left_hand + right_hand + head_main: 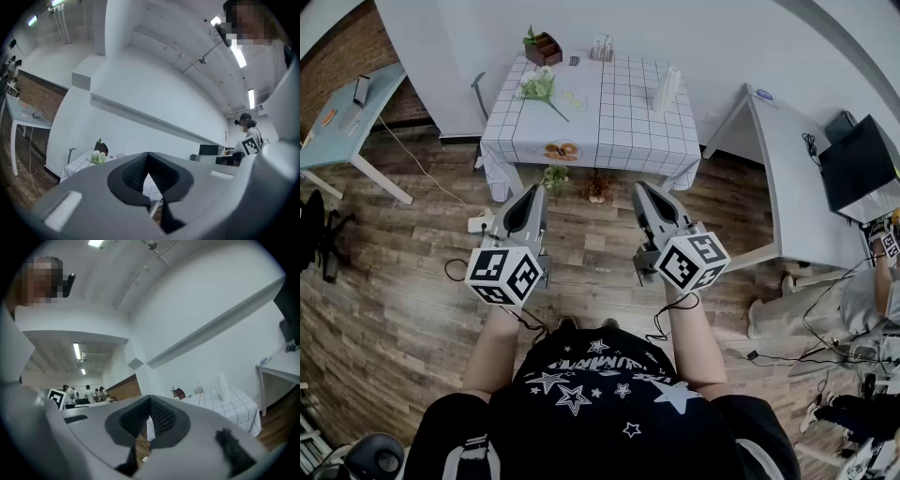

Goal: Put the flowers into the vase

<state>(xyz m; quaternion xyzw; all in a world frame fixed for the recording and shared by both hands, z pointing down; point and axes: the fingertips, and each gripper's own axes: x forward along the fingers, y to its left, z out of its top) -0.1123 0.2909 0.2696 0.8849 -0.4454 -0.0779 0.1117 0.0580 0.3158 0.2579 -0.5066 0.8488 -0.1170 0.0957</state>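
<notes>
A bunch of white and green flowers (540,87) lies on the back left of a table with a white checked cloth (609,127). A tall white ribbed vase (666,91) stands on its right side. Both my grippers hang level over the wooden floor, well short of the table. The left gripper (536,190) is shut with nothing in it, and so is the right gripper (641,187). In the left gripper view the flowers (97,158) show far off past the closed left gripper (148,154). In the right gripper view the vase (222,380) stands beyond the closed right gripper (150,400).
On the table are a brown box with a plant (544,47), a plate of bread (562,150) and a rack of glasses (602,47). Two potted plants (555,176) stand on the floor before it. A blue desk (337,122) is left, a white desk (787,178) with a monitor (858,164) right.
</notes>
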